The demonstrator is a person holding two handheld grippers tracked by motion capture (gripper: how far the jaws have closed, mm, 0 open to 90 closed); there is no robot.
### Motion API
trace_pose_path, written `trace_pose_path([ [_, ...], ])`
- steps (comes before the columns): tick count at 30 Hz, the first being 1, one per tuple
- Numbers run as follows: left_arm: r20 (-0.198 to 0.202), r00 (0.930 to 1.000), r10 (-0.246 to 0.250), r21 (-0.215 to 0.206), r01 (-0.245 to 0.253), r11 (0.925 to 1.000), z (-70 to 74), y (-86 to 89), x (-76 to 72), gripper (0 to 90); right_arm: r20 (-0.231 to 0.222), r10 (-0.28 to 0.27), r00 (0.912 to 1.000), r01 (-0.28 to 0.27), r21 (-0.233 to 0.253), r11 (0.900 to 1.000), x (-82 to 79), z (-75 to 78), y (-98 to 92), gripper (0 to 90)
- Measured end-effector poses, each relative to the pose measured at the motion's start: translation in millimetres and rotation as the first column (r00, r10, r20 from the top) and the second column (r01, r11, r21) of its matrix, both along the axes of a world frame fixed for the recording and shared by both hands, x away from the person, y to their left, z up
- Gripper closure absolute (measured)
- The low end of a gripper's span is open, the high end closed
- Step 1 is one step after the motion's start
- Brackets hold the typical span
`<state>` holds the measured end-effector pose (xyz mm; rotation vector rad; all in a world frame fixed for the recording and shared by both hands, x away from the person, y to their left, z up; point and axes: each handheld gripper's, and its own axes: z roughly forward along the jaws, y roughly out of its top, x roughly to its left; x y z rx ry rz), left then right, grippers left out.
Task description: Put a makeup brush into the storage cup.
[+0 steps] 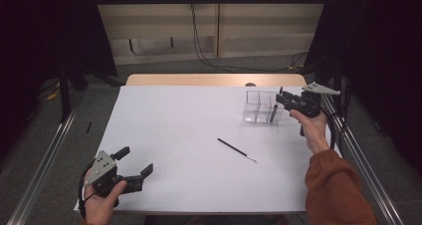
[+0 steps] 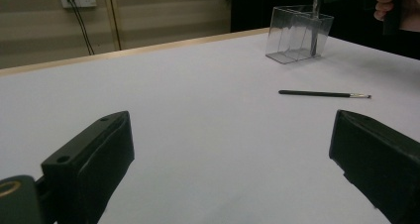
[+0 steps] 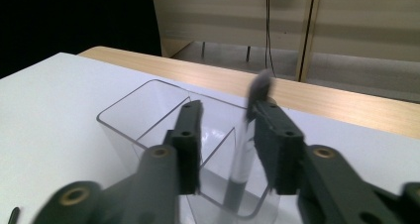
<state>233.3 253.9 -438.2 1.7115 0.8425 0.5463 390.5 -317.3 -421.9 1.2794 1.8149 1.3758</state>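
- High view: right gripper (image 1: 284,98) over clear box (image 1: 259,107) at far right of bench (image 1: 164,125); a brush (image 1: 274,111) stands in its right compartment. Second brush (image 1: 237,150) lies mid-bench, long axis near-right to far-left, about midway btw grippers.
- Left gripper view: left gripper (image 2: 233,159) fingers wide, empty; second brush ahead-right, thin black handle, pale tip.
- Right gripper view: fingers (image 3: 188,135) narrowly apart; blurred brush beside one, contact unclear.
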Motion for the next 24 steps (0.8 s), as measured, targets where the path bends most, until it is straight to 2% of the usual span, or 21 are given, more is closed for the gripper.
trace_pose_path([
  [7,0.001,1.0,0.0,0.0,0.0,1.0,0.2,0.4,0.1,3.5,0.007,-0.02,0.9998,0.02,-0.011,1.0,-5.4,-1.5,-0.3,37.9],
  [14,0.002,1.0,0.0,-0.002,0.0,1.0,0.3,0.4,0.1,3.4,0.013,-0.012,0.9998,0.012,-0.01,1.0,-15.3,-0.8,1.1,26.1],
  [17,0.006,1.0,-0.002,-0.005,0.002,1.0,0.9,1.0,0.4,3.4,0.018,-0.015,0.9997,0.016,-0.033,0.999,-20.1,-2.3,2.6,20.9],
  [24,0.006,1.0,0.0,-0.009,0.0,1.0,1.2,1.5,-0.2,3.3,0.01,-0.01,0.9999,0.011,-0.004,1.0,-30.4,-5.4,2.7,8.3],
])
